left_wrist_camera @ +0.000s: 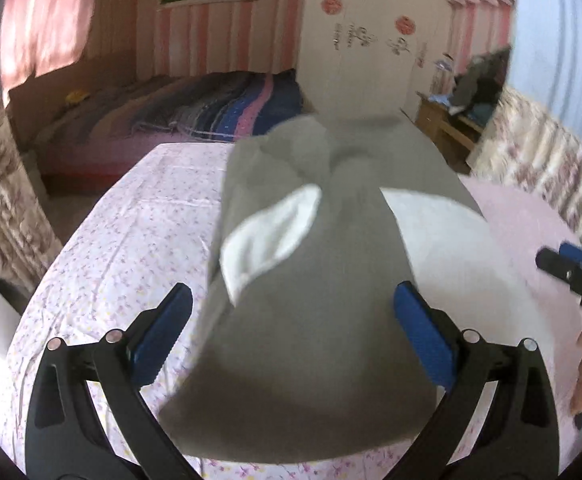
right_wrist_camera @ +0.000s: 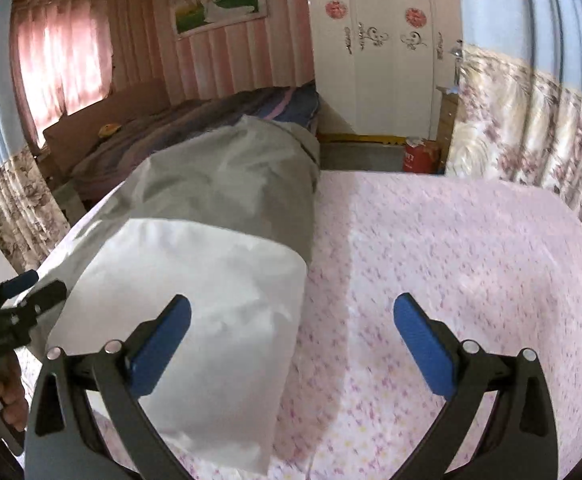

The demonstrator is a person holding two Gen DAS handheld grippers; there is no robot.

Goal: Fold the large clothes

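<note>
A large grey garment with white inner lining (left_wrist_camera: 311,272) lies lengthwise on the floral-sheeted bed (left_wrist_camera: 123,248). My left gripper (left_wrist_camera: 293,308) is open and empty, hovering over the garment's near grey part. In the right wrist view the same garment (right_wrist_camera: 219,208) lies left of centre, its white lining panel (right_wrist_camera: 195,312) nearest me. My right gripper (right_wrist_camera: 291,316) is open and empty, its left finger above the white panel, its right finger above the bare sheet (right_wrist_camera: 451,248). The right gripper also shows at the right edge of the left wrist view (left_wrist_camera: 571,276). The left gripper shows at the left edge of the right wrist view (right_wrist_camera: 15,296).
A second bed with a dark striped quilt (left_wrist_camera: 195,108) stands behind. A white wardrobe (right_wrist_camera: 387,60) is at the back, a red container (right_wrist_camera: 421,156) on the floor beside it. Floral curtains (right_wrist_camera: 531,120) hang on the right. A wooden dresser with clutter (left_wrist_camera: 467,108) is at the back right.
</note>
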